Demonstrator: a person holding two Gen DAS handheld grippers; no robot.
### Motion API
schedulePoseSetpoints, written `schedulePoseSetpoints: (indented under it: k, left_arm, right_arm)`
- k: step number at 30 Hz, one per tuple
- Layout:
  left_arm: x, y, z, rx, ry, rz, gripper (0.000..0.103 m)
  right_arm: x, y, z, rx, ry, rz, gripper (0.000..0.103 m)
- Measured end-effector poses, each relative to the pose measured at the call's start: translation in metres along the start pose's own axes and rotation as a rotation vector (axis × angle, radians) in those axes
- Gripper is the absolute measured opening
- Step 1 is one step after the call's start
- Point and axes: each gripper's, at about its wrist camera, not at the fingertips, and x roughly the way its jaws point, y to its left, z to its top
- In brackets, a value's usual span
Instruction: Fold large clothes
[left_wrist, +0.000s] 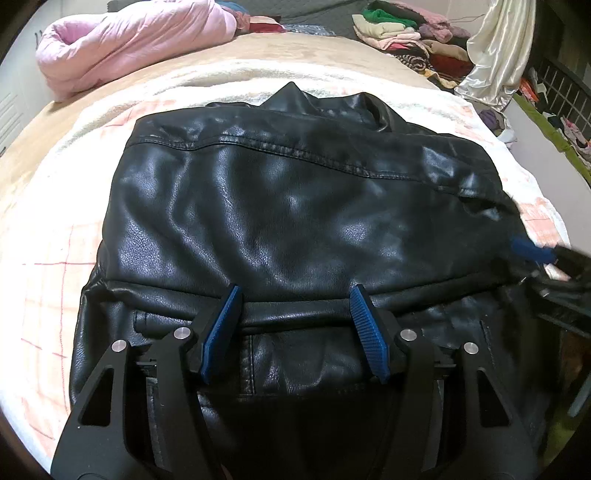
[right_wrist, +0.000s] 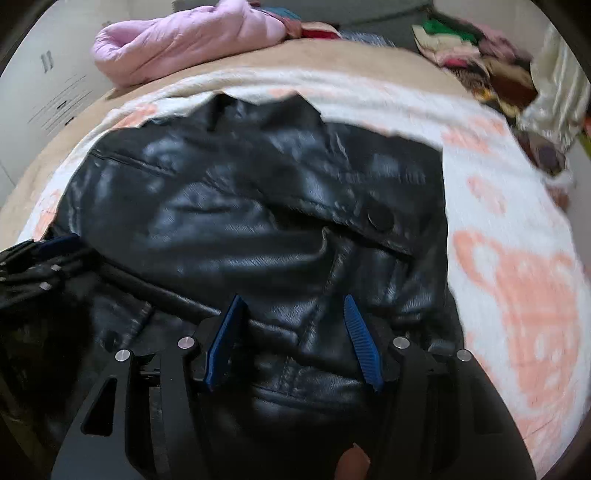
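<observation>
A black leather jacket (left_wrist: 295, 206) lies back-up on a white blanket with pink pattern (left_wrist: 48, 280), its collar at the far end. My left gripper (left_wrist: 295, 295) is open, its blue pads spread over the jacket's near hem band, holding nothing. My right gripper (right_wrist: 293, 304) is open too, over the jacket's (right_wrist: 258, 206) right side near a snap button flap (right_wrist: 380, 219). The right gripper's blue tip (left_wrist: 532, 253) shows at the right edge of the left wrist view. The left gripper (right_wrist: 48, 243) shows at the left edge of the right wrist view.
A pink quilted coat (left_wrist: 129, 40) lies bunched at the far left of the bed. A pile of folded clothes (left_wrist: 406, 33) sits at the far right, beside a cream satin cloth (left_wrist: 498, 55). The tan bedsheet (left_wrist: 332, 48) runs beyond the blanket.
</observation>
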Motion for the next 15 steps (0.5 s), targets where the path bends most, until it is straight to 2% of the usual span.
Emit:
schedulePoseSetpoints:
  k: [4, 8, 9, 12, 13, 15]
  left_arm:
    - [-0.002, 0.000, 0.000, -0.003, -0.007, -0.001, 0.052]
    - [-0.012, 0.003, -0.001, -0.026, -0.017, -0.033, 0.058]
    - [-0.015, 0.004, 0.000, -0.034, -0.023, -0.039, 0.058]
    - [-0.023, 0.003, 0.000, -0.046, -0.033, -0.051, 0.066]
    - [-0.027, 0.001, 0.001, -0.042, -0.039, -0.058, 0.071]
    - [-0.033, -0.002, 0.001, -0.030, -0.052, -0.060, 0.077]
  right_arm:
    - [-0.010, -0.001, -0.003, 0.018, -0.036, 0.025, 0.058]
    - [-0.028, -0.005, -0.006, 0.052, -0.099, 0.074, 0.058]
    - [-0.035, -0.006, -0.005, 0.054, -0.122, 0.086, 0.062]
    - [-0.055, -0.007, -0.006, 0.068, -0.179, 0.114, 0.089]
    - [-0.060, -0.007, -0.008, 0.074, -0.197, 0.114, 0.094]
    - [-0.068, -0.009, -0.012, 0.087, -0.222, 0.121, 0.096]
